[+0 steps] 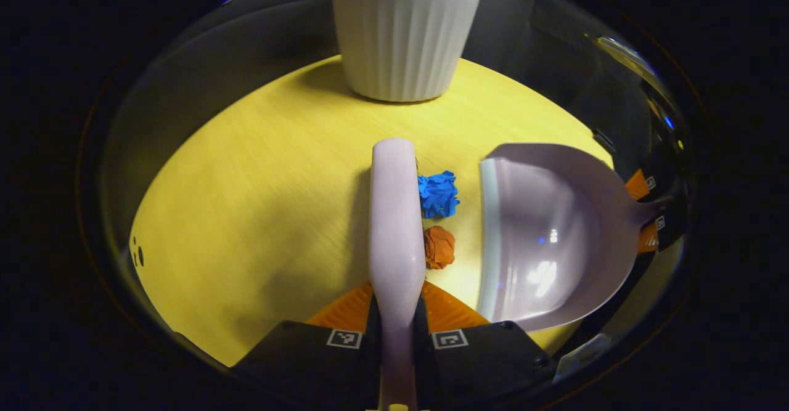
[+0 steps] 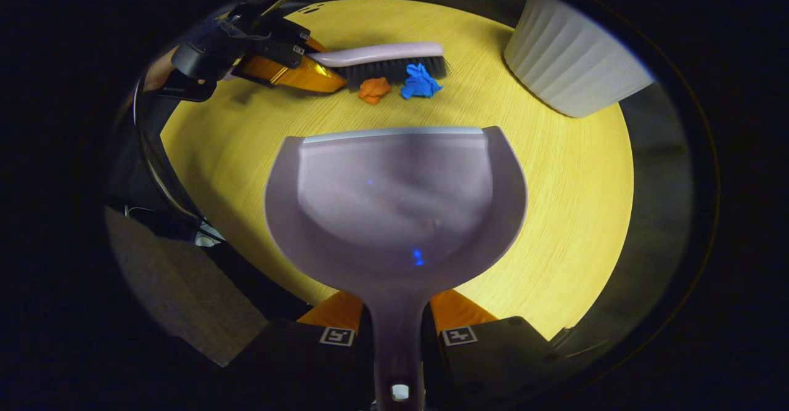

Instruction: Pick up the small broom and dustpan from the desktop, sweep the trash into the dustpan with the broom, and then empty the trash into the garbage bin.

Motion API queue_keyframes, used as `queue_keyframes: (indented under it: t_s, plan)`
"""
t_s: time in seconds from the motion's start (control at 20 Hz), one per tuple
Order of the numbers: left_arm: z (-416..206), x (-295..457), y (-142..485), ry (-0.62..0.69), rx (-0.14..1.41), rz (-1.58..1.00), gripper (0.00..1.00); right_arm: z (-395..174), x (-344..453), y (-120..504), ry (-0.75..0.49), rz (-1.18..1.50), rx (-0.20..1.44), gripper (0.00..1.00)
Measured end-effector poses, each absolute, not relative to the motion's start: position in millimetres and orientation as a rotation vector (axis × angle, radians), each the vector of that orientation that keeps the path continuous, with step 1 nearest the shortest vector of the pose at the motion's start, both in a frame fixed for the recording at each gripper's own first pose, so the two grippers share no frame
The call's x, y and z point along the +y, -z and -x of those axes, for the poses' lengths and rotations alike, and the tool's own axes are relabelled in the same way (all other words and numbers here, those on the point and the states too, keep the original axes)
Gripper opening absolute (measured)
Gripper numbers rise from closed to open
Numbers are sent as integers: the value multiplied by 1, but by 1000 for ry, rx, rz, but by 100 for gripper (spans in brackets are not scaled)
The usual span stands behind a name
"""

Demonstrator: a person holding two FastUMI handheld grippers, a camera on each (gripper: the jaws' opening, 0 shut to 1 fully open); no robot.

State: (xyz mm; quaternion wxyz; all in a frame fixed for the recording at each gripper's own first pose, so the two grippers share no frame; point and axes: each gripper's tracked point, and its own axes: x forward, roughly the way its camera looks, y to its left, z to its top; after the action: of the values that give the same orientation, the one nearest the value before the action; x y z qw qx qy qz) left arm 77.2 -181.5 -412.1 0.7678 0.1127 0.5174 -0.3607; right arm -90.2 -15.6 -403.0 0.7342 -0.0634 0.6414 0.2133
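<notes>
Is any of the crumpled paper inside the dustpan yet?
No, the dustpan is empty; the blue scrap and orange scrap lie beside the broom.

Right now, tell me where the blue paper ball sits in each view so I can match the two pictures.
Left gripper view: the blue paper ball lies near the middle, just right of the broom, left of the dustpan.
Right gripper view: the blue paper ball lies in the upper middle, against the broom's bristles, beyond the dustpan's front edge.
Shared landmark: the orange paper ball right beside it.
</notes>
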Motion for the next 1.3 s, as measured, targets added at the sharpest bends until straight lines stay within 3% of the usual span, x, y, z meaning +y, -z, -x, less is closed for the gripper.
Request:
queue_keyframes:
  t_s: [0.1, 0.3, 0.75, 0.8, 0.9, 1.05, 1.3]
  plan:
    - [-52, -211, 393, 875, 1178, -171, 24, 94, -18, 406, -467, 129, 1389, 36]
    - [-34, -229, 365, 895, 1224, -2, 27, 104, -16, 417, -455, 93, 1355, 36]
    - [-35, -203, 334, 649, 1121, 100, 27, 104, -10, 417, -411, 85, 1258, 36]
    - [-36, -193, 334, 609, 1099, 89, 27, 103, -7, 414, -400, 70, 1242, 32]
    - [-37, -173, 338, 525, 1067, 80, 27, 103, -3, 407, -364, 18, 1229, 41]
    - [-38, -135, 342, 406, 1028, 51, 27, 104, -1, 400, -283, -26, 1239, 36]
    - [-16, -120, 356, 383, 1064, 70, 25, 101, -1, 384, -160, -87, 1244, 36]
